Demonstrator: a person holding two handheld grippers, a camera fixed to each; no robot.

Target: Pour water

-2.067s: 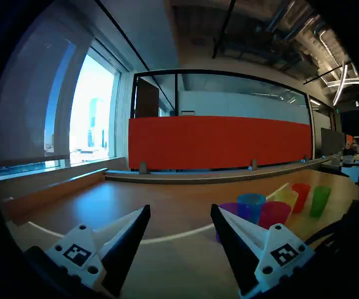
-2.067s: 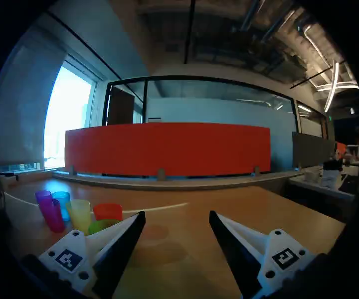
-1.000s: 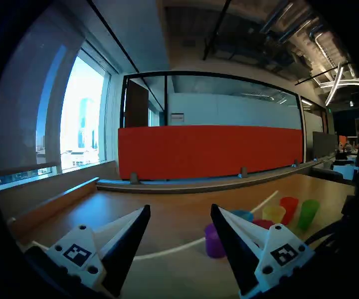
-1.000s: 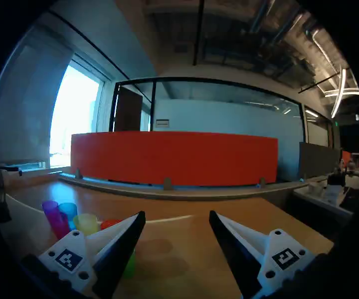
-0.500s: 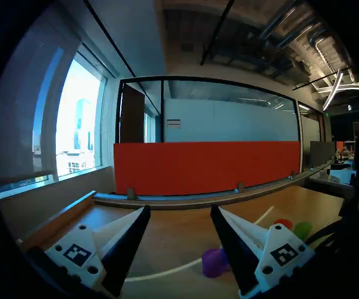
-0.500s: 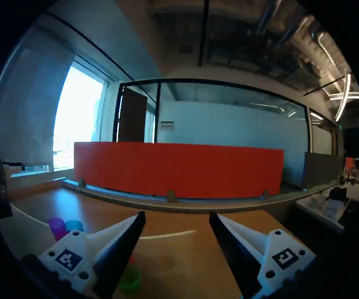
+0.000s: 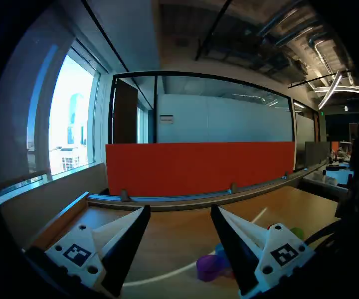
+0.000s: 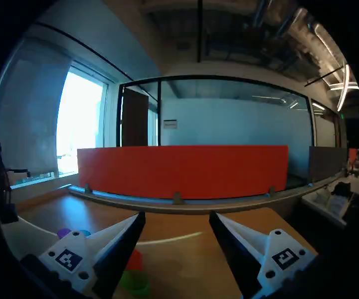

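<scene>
In the left gripper view my left gripper (image 7: pixel 179 239) stands open above a wooden table (image 7: pixel 179 229), nothing between its fingers. Low and to the right, partly behind the right finger, sit a purple cup (image 7: pixel 209 266), a blue cup (image 7: pixel 220 249), a red cup (image 7: pixel 270 226) and a green cup (image 7: pixel 297 232). In the right gripper view my right gripper (image 8: pixel 177 239) is also open and empty. A green cup (image 8: pixel 134 282) and a red cup (image 8: pixel 134 260) sit just beside its left finger; a purple cup (image 8: pixel 63 232) and a blue cup (image 8: pixel 84 232) peek out farther left.
A long orange divider panel (image 7: pixel 199 167) runs along the table's far edge, with a glass wall behind it. Bright windows (image 7: pixel 67 134) and a wooden ledge (image 7: pixel 60 222) lie on the left. A white curved line (image 8: pixel 172 238) crosses the tabletop. Desks with clutter (image 8: pixel 336 199) stand at far right.
Both grippers have risen, so the table and cups dropped lower in each view. The cups now lie close under the fingers, some hidden behind them. Both grippers stay open.
</scene>
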